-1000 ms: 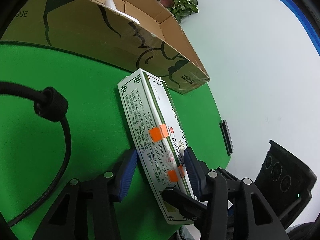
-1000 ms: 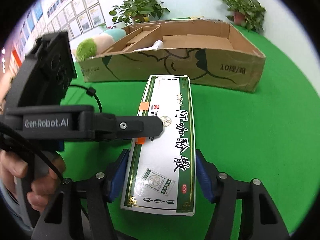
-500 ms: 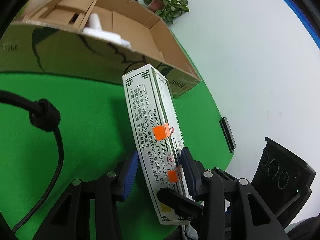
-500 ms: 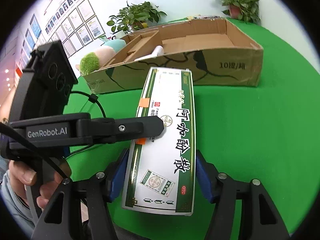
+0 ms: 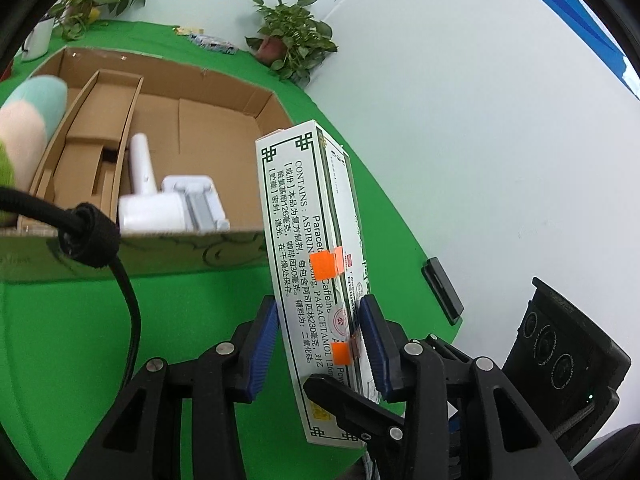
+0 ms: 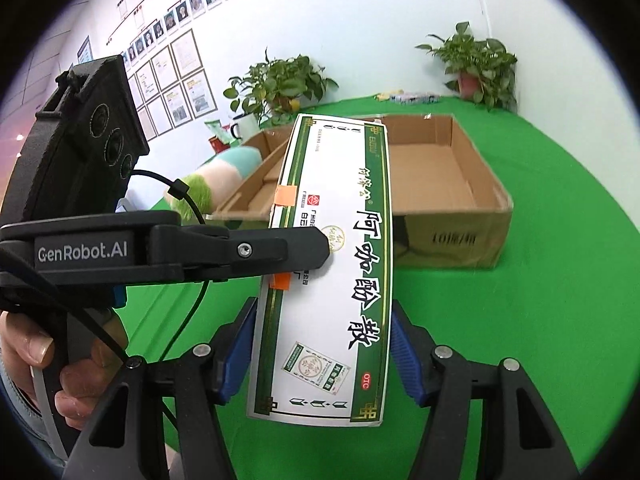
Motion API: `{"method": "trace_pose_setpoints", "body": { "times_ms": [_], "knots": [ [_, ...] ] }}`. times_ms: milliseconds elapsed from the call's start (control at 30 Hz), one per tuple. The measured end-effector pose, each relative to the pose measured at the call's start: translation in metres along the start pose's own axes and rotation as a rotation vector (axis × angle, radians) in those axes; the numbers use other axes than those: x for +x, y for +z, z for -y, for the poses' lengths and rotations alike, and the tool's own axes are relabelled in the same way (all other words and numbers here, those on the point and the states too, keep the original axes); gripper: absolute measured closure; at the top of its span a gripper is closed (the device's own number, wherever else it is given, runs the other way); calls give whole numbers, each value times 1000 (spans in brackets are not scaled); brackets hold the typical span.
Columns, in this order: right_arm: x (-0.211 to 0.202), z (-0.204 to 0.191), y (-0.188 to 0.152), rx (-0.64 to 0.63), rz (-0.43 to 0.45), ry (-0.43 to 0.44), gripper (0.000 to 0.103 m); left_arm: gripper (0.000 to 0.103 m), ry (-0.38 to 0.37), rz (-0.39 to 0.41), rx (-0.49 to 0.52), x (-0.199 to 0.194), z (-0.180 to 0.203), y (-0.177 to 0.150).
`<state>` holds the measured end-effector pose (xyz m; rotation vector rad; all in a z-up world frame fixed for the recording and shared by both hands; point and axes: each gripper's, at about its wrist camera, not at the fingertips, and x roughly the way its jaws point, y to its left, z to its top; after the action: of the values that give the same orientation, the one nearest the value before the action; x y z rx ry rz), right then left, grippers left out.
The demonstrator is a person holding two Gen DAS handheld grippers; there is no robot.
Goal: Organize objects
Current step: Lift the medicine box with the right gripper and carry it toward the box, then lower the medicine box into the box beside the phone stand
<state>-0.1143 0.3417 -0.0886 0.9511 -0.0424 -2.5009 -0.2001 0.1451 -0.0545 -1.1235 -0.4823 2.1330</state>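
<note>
Carton (image 5: pixel 168 92) holds white device (image 5: pixel 168 200) and cardboard inserts (image 5: pixel 92 136).

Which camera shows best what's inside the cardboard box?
The left wrist view: it looks down into the box, showing a white gadget and cardboard inserts. In the right wrist view the medicine carton hides much of the box.

One medicine carton (image 5: pixel 308 264), white with green borders, carrying two orange stickers (image 5: pixel 325 265). One open cardboard box (image 5: pixel 224 136) at the far side of the green surface (image 5: pixel 80 340), holding one white handheld appliance (image 5: pixel 168 200) and one cardboard insert (image 5: pixel 92 136). One pastel plush toy (image 6: pixel 218 178) at the box's left. Two potted plants (image 6: pixel 476 60) far along the wall, plus one white mug (image 6: pixel 244 126). Two grippers: left gripper (image 5: pixel 320 350), right gripper (image 6: pixel 320 354).
</note>
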Motion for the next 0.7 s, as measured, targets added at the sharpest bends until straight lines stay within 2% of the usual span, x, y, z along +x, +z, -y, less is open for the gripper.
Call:
{"method": "trace_pose_setpoints", "body": {
  "times_ms": [233,333,500,700],
  "knots": [
    [7,9,29,-8,26,-10,42,64,9,15,28,11,30,56],
    [11,13,43,-19,39,-19,42,64,4,21,38,11,44,70],
    [21,22,70,-39,49,-32,42,64,-7,28,47,13,46,102],
    [43,38,95,-37,32,-19,42,64,18,16,35,37,37,149]
  ]
}}
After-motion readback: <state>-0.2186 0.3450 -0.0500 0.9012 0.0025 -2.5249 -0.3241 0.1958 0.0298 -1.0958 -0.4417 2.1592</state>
